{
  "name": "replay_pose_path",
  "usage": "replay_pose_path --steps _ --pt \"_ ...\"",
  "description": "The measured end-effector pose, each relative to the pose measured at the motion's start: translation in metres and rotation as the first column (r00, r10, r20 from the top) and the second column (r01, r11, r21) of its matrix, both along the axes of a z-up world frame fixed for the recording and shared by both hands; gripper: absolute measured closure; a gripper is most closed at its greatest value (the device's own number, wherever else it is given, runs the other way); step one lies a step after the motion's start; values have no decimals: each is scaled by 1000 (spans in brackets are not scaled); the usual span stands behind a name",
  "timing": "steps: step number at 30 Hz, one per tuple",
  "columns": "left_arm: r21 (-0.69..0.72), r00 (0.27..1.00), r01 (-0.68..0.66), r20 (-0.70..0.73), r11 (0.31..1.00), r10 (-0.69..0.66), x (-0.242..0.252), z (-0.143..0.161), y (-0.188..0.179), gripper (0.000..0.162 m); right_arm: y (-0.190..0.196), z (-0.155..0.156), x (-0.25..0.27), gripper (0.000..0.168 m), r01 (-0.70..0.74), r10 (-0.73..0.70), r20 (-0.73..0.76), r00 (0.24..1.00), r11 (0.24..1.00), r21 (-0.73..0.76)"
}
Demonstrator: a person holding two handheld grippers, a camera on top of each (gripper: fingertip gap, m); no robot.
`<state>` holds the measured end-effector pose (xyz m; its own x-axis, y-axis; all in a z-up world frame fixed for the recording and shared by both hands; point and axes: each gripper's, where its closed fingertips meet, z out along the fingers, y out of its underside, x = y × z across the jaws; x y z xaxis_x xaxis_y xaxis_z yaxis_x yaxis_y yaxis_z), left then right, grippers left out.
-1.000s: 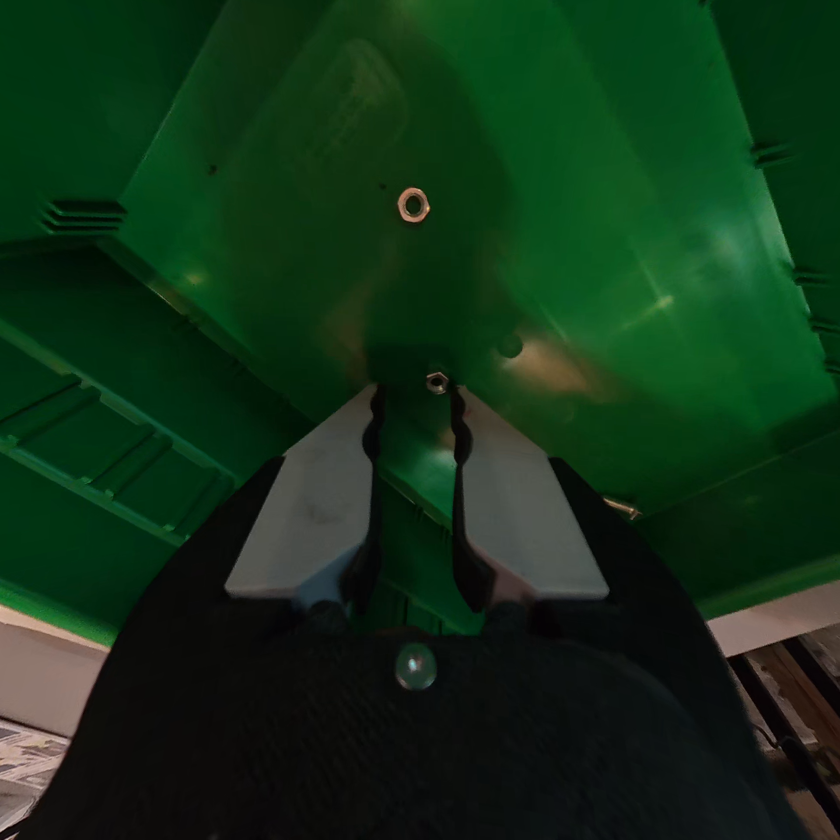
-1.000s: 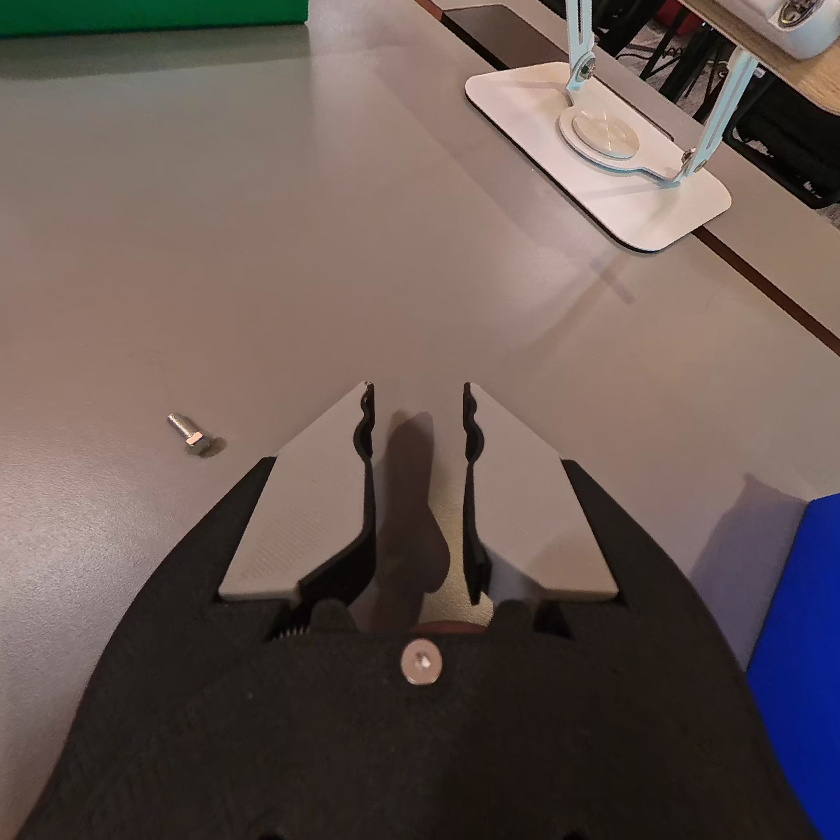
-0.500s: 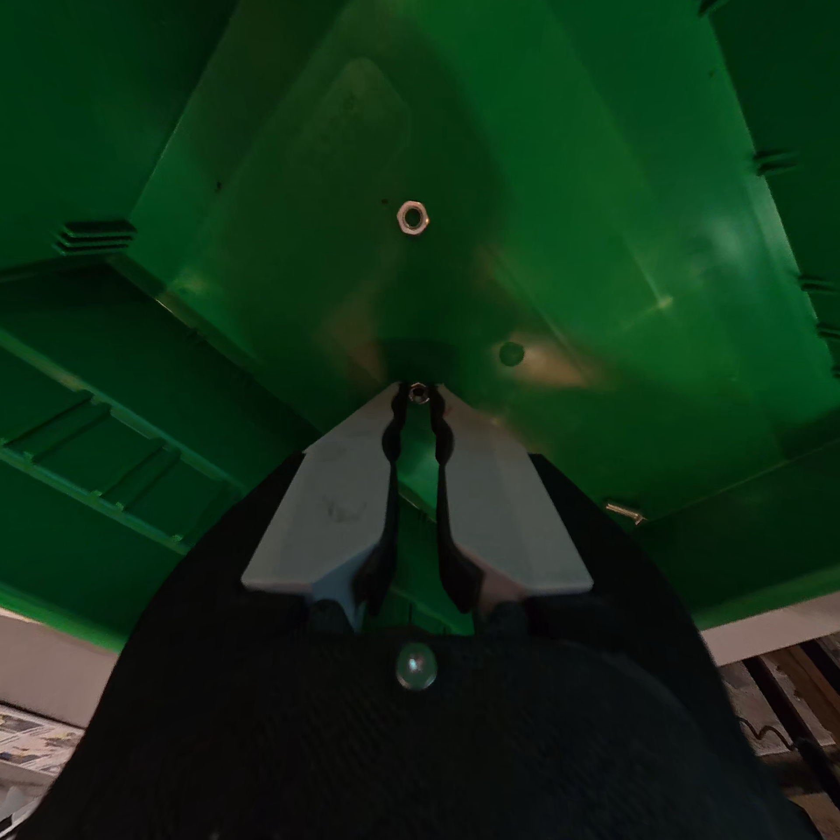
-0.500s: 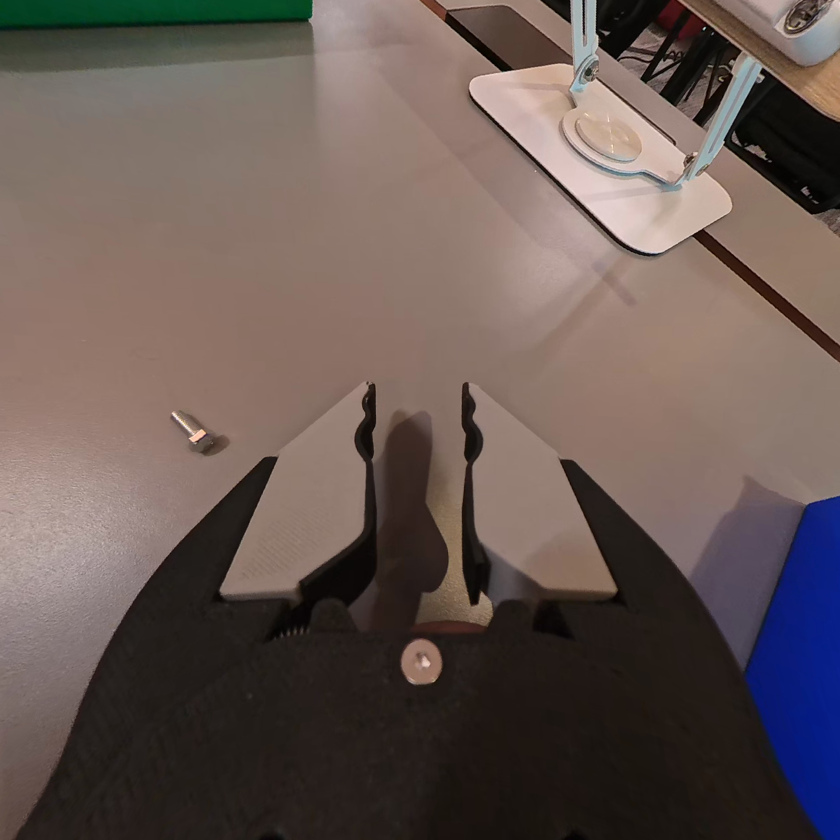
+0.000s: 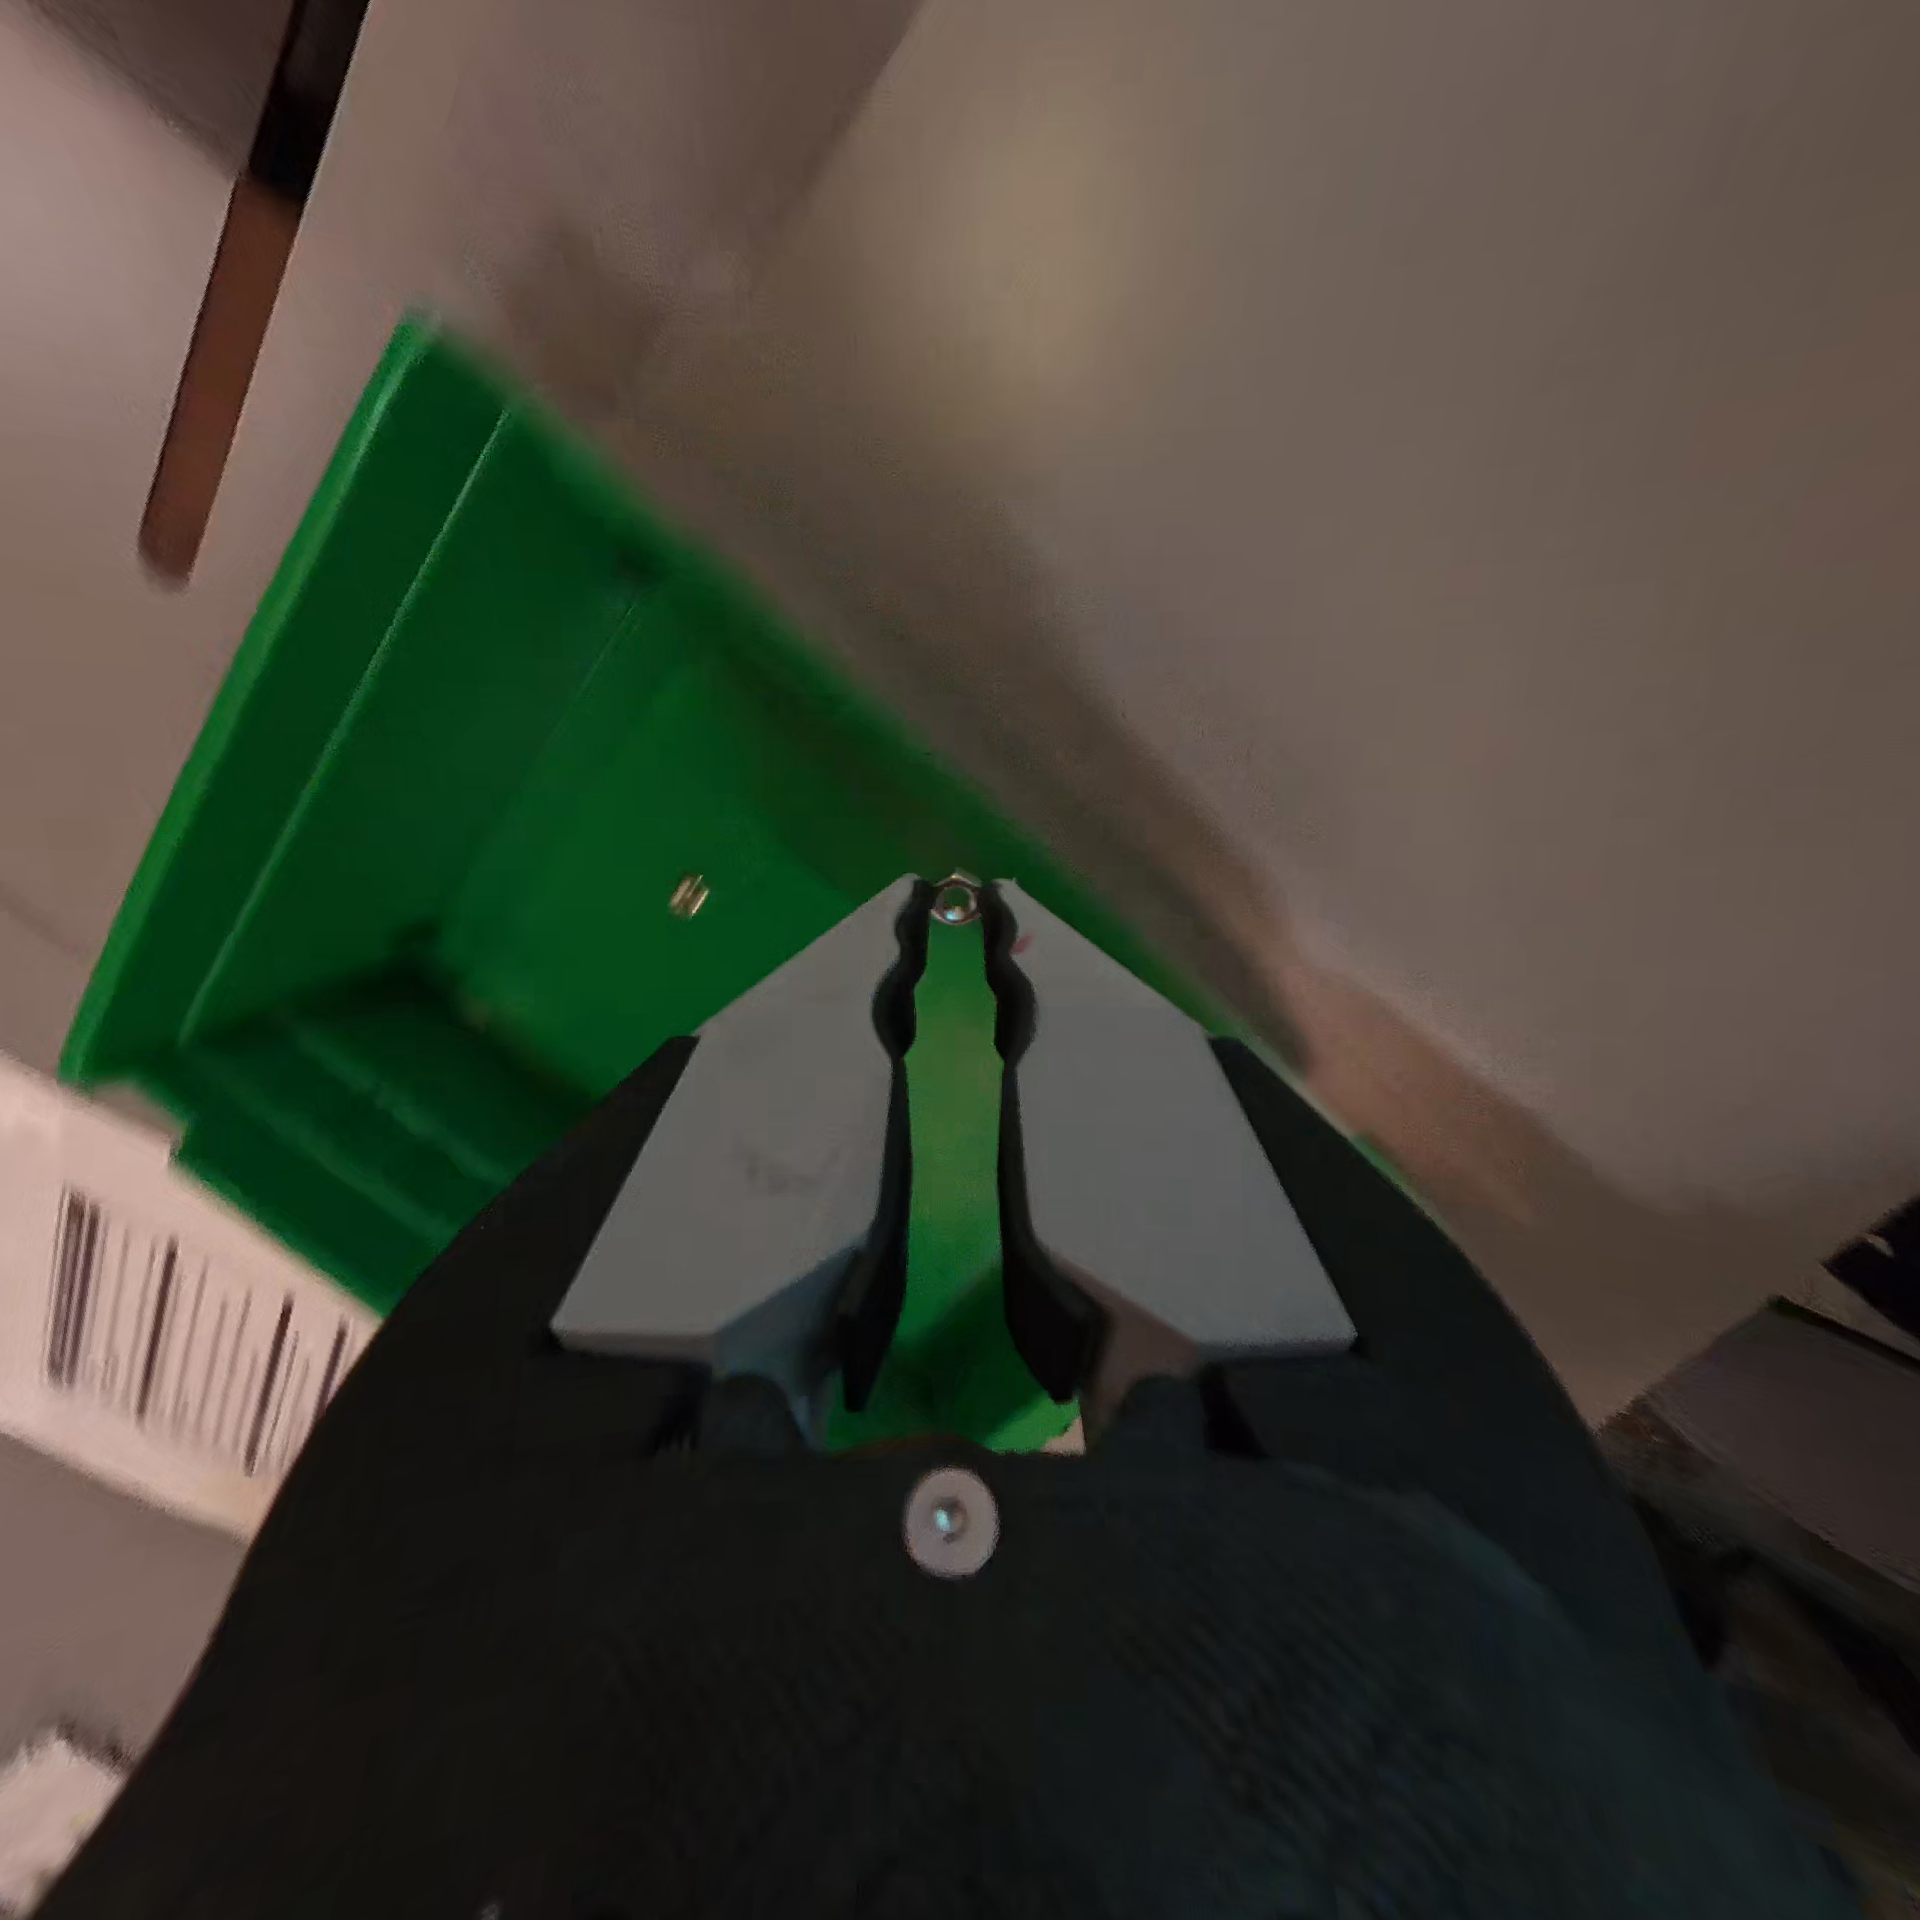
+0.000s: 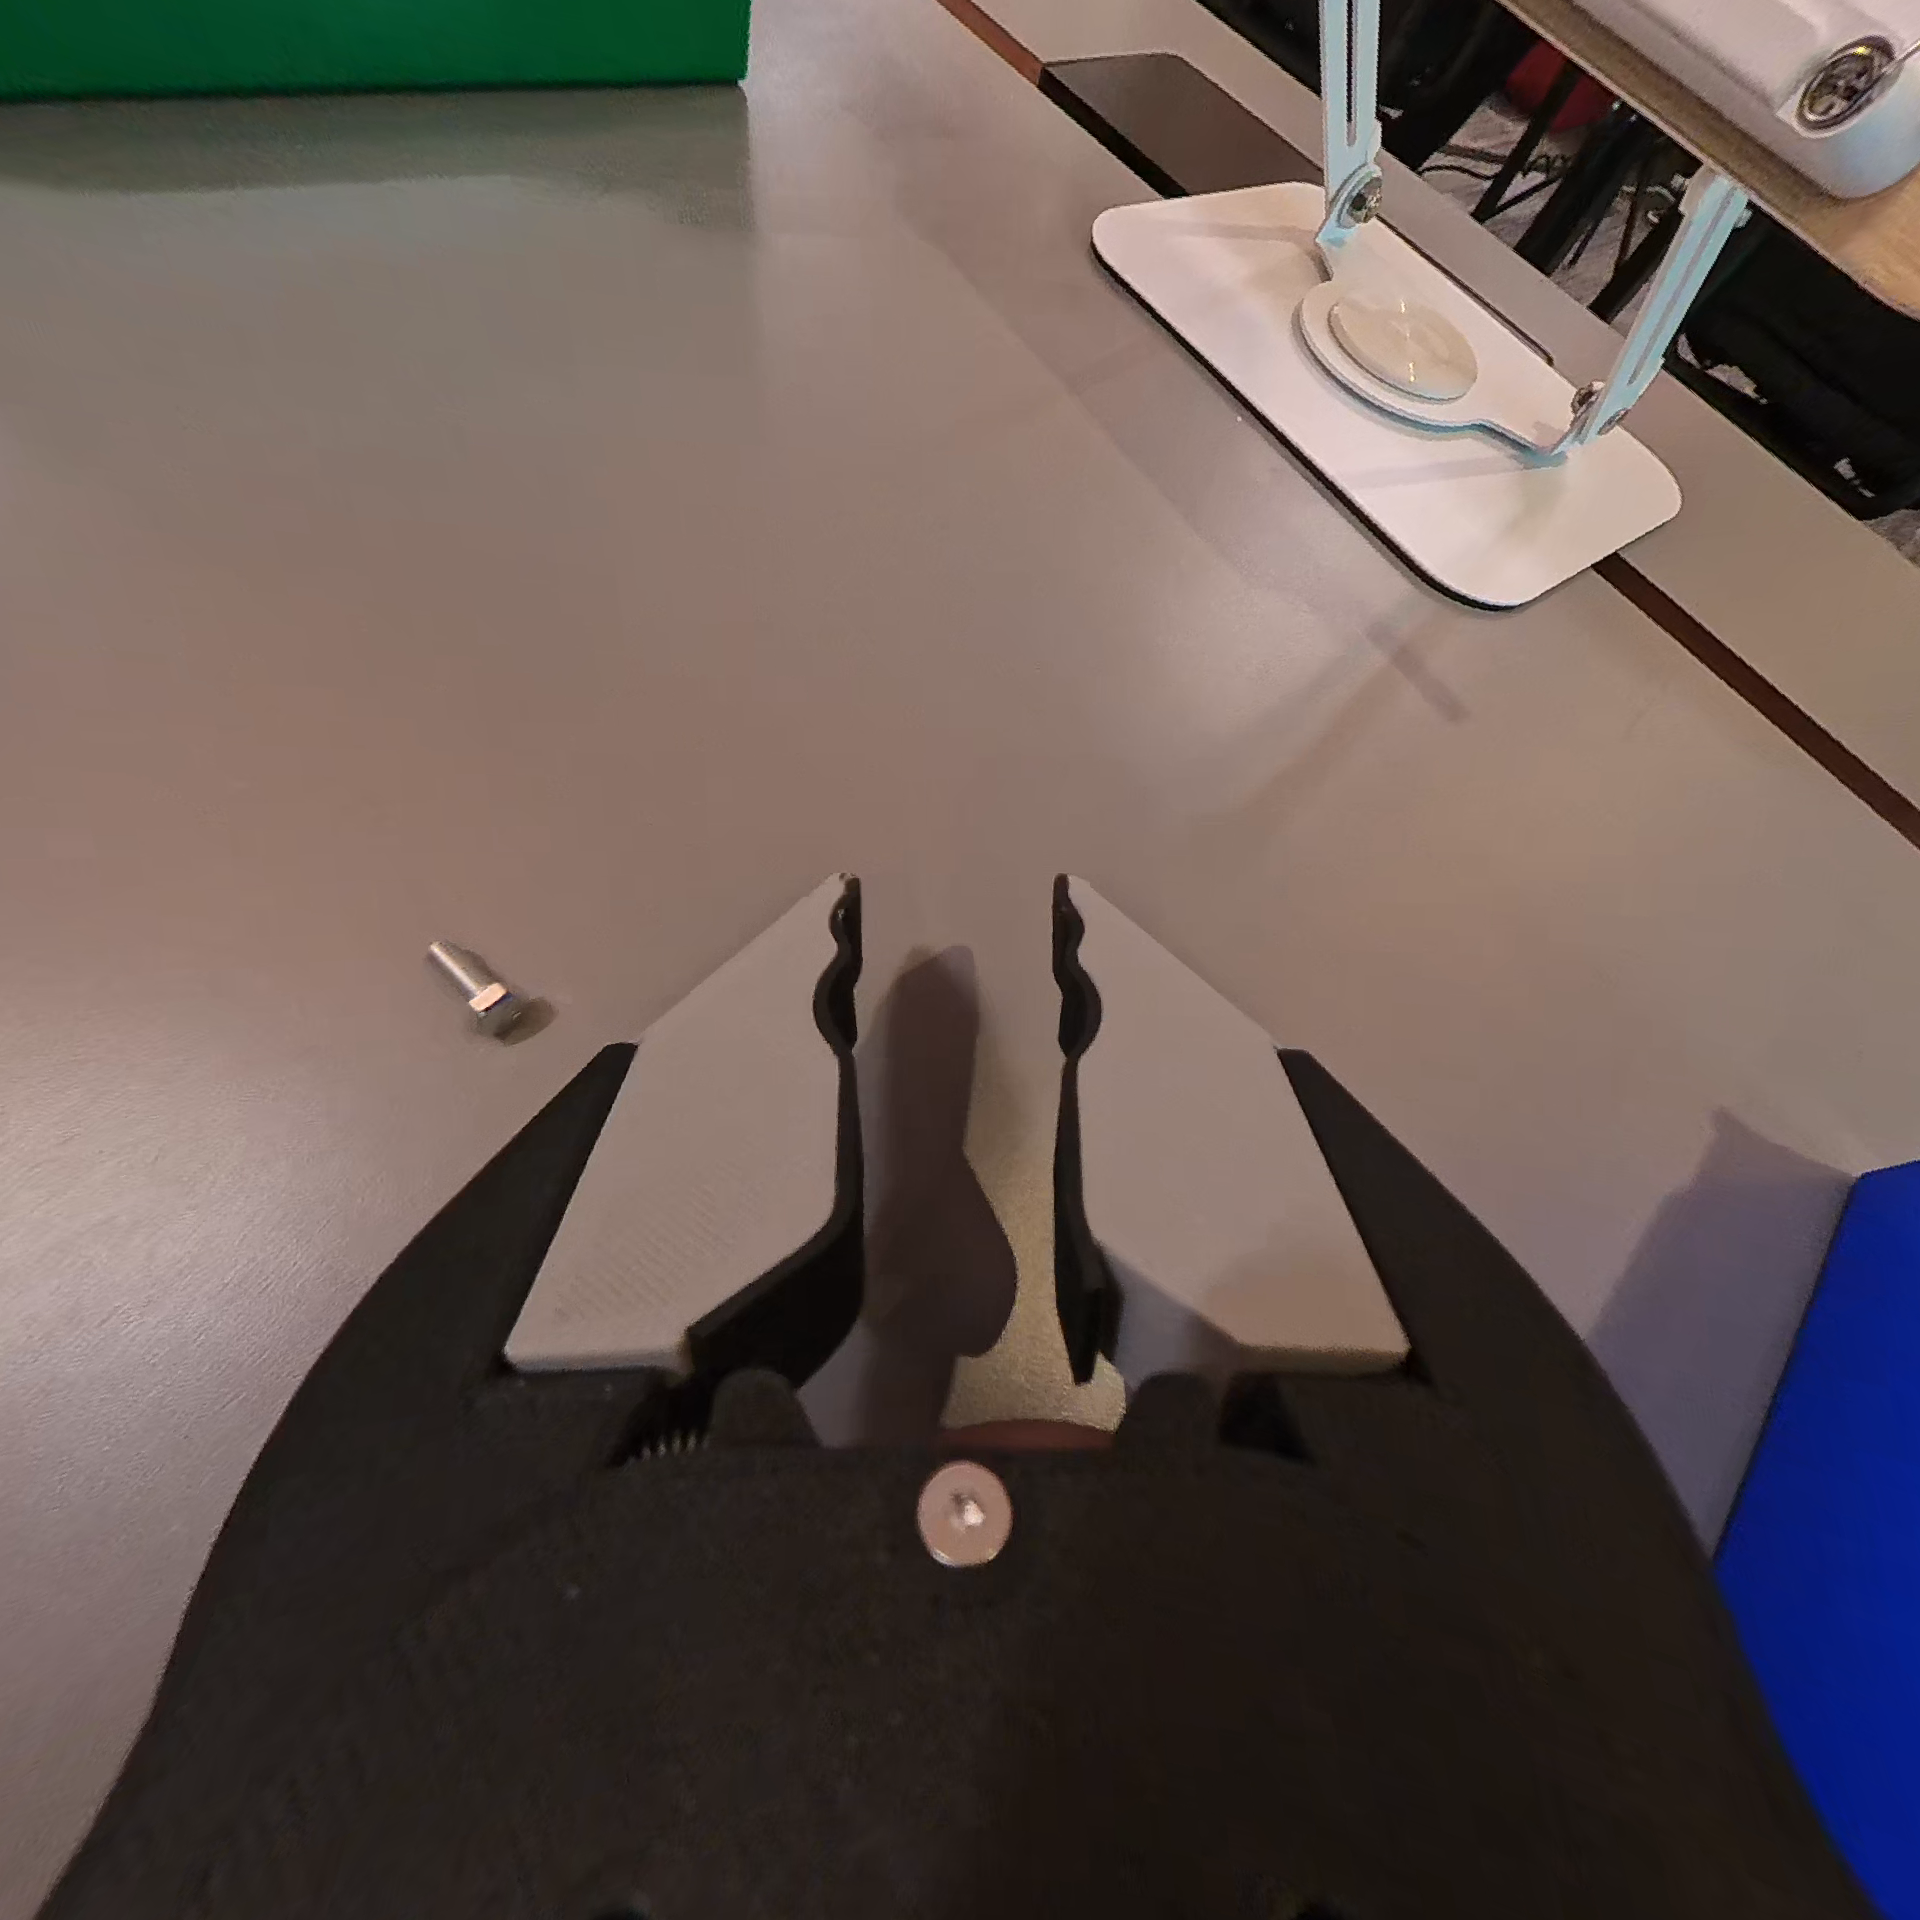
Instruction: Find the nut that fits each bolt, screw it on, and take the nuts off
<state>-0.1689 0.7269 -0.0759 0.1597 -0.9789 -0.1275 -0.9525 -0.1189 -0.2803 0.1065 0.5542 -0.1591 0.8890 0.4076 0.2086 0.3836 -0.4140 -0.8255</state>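
The left gripper (image 5: 954,902) is pinching a small nut (image 5: 952,906) right at its fingertips, fingers clamped on it, above the green bin (image 5: 582,831). A second nut (image 5: 688,896) is lying on the bin floor at about 9 o'clock from the tips, apart from them; the view is blurred. The right gripper (image 6: 956,896) is hovering over the grey desk (image 6: 727,520), fingers apart and holding nothing. A bolt (image 6: 480,989) is lying on the desk at 9 o'clock of those fingers, near but not touching.

Small silver nut (image 5: 953,906) between fingertips; bolt (image 6: 480,990) flat on table.
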Motion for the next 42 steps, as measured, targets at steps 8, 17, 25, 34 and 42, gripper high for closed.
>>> replay_pose_path --steps 8,17,25,34,42 --pt "-116 887 449 179 886 -426 148 -29 -173 154 -3 10 -3 133 -24 25 -13 1000 999 33" --pt "-193 858 511 171 838 -484 185 -103 -226 154 -18 23 -29 136 -163 165 -94 982 986 28" --pt "-212 861 500 219 839 -458 177 -109 -231 143 -45 6 -67 135 -362 351 -104 930 926 -105" --pt "-191 825 511 383 838 -415 175 -83 -217 135 -49 -22 -70 153 -375 364 -92 927 901 -217" --pt "-96 778 456 526 885 -344 189 -81 -199 138 -41 -12 -63 168 -343 299 -224 927 920 -191"
